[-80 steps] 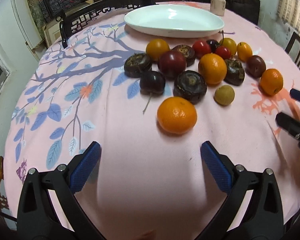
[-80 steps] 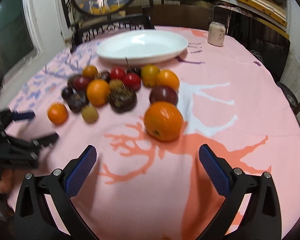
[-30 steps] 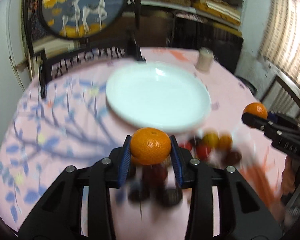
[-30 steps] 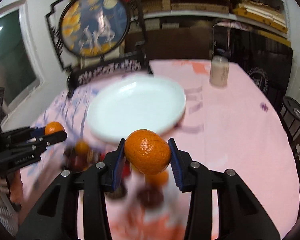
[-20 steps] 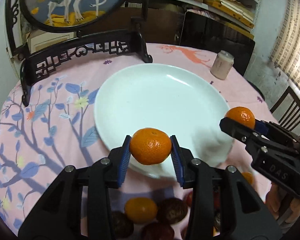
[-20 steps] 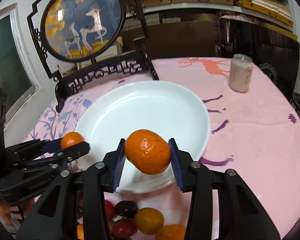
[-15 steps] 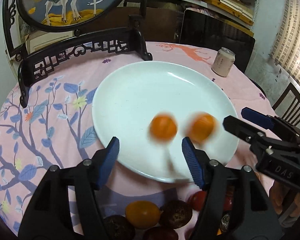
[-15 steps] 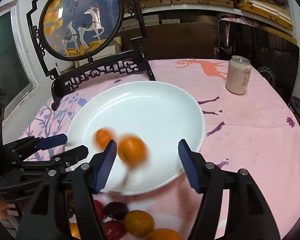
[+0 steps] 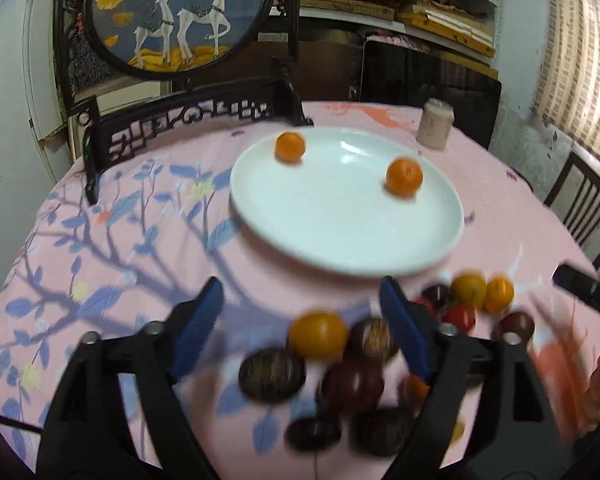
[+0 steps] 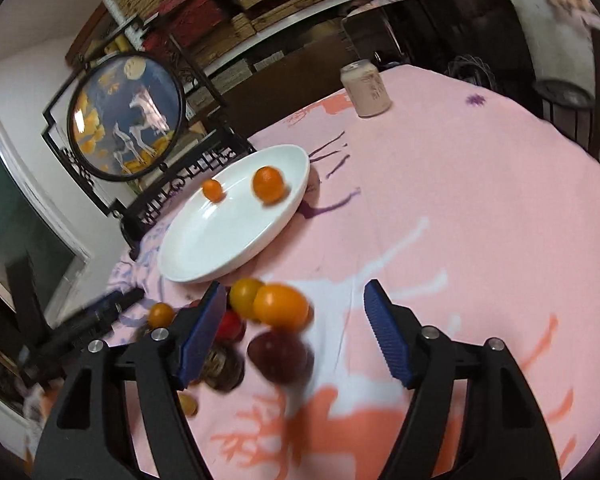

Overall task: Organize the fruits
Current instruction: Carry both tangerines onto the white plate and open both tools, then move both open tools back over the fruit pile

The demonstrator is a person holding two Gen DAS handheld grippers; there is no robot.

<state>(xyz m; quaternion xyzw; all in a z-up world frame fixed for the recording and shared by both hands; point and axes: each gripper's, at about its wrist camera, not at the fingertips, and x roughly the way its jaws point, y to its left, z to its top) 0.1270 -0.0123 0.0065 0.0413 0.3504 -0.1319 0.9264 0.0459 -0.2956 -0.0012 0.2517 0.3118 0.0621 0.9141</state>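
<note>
Left gripper point(image 9: 302, 330) jaws wide apart, nothing between them, over the near fruit pile point(image 9: 340, 368). Right gripper point(image 10: 294, 330) likewise spread and empty, above the pile's right end.

White plate point(image 9: 340, 240) sits toward the table's far side, two oranges on it, well apart: one point(image 9: 290, 147) at the far rim, one point(image 9: 404, 176) toward the right. Most of the plate floor is bare. Pile lies just beside the plate's near rim.

Pink tablecloth point(image 10: 460, 200) is open to the right of plate and pile; can point(image 10: 366, 88) stands alone near the far edge. Carved stand with round deer screen point(image 9: 180, 12) lines the far left edge.

Pile is motion-blurred; dark fruits are hard to tell apart, some cut by the left gripper's right finger point(image 9: 404, 332). In the left view only a dark tip of the right gripper shows at the frame edge.
</note>
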